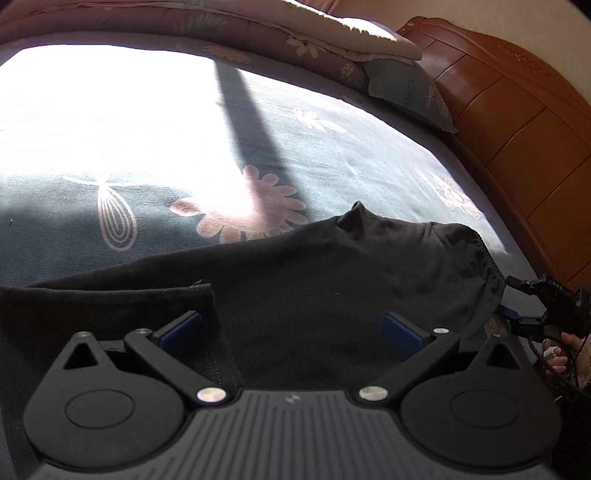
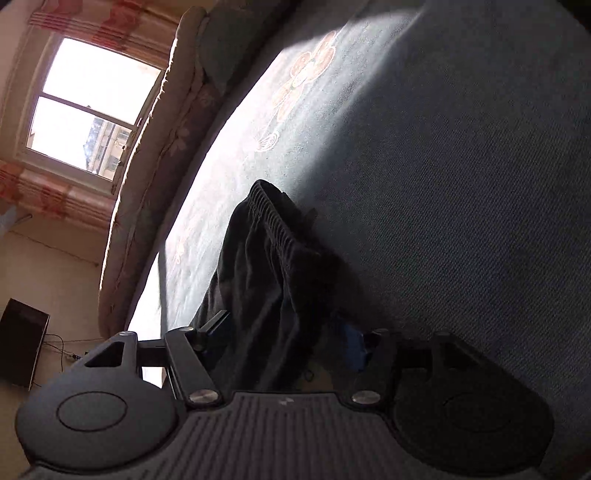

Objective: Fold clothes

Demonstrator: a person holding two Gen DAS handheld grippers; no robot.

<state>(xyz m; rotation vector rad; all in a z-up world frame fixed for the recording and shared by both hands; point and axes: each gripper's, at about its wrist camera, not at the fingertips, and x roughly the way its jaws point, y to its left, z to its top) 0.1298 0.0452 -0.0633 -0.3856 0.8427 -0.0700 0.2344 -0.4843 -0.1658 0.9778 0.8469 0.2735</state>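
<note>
The black pants (image 1: 332,280) lie flat on the flowered bed sheet (image 1: 332,155); they look soft and floppy, so grab the stretchy waistband (image 2: 275,218); left gripper (image 1: 291,328) and right gripper (image 2: 284,343) both have jaws apart, holding nothing.

Bed (image 1: 332,155) with grey-green flowered sheet, half in bright sun. Black trousers (image 1: 332,280) lie flat on the near part, elastic waistband toward the wooden headboard (image 1: 517,122). Folded quilt (image 1: 221,26) along the far edge, pillow (image 1: 410,88) at its headboard end.
</note>
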